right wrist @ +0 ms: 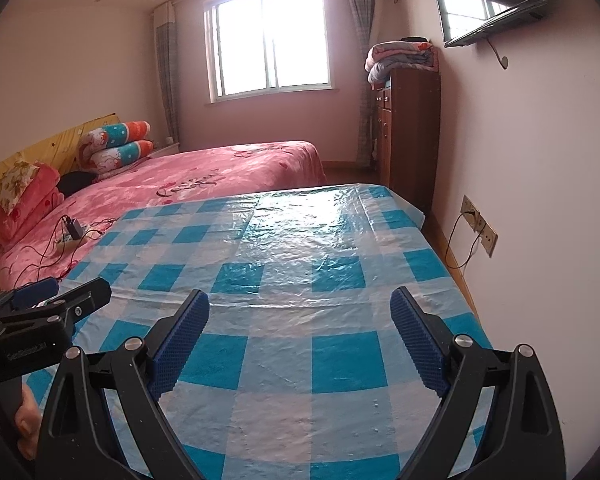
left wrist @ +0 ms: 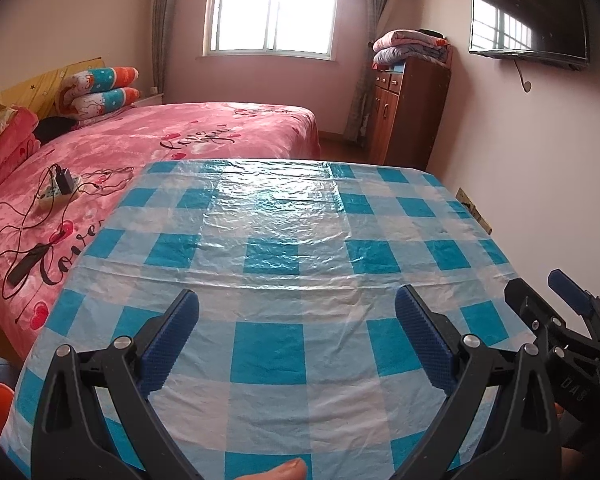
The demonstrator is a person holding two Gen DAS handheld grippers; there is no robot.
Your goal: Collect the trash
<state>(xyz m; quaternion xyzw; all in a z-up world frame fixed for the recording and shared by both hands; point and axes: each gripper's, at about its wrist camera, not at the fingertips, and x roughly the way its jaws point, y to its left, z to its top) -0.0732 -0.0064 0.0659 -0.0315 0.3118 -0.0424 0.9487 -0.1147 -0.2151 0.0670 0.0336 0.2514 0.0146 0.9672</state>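
Both grippers are held low over a table covered w/ a blue-and-white checked plastic cloth, glossy where window light is reflected. The left gripper is seen w/ jaws spread wide, nothing between the blue ribbed pads; only bare cloth is framed in the gap. The right gripper is likewise spread apart and empty. In the left wrist view the right gripper is glimpsed at the far right edge, just beside; in the right wrist view the left gripper is glimpsed at the lower left, w/ part of a hand on its grip.

No trash can be made out on the cloth in either view, so its whereabouts cannot be told.

Beyond the table's left side a bed w/ a pink blanket is seen. On it a power strip w/ a black charger is laid, w/ thin cables trailing toward the bed edge. Patterned pillows are stacked at the headboard. A wooden cabinet is stood by the right wall, folded blankets on top. A wall-mounted TV is hung above. A wall socket is seen near the table's right side, w/ a cable plugged in.
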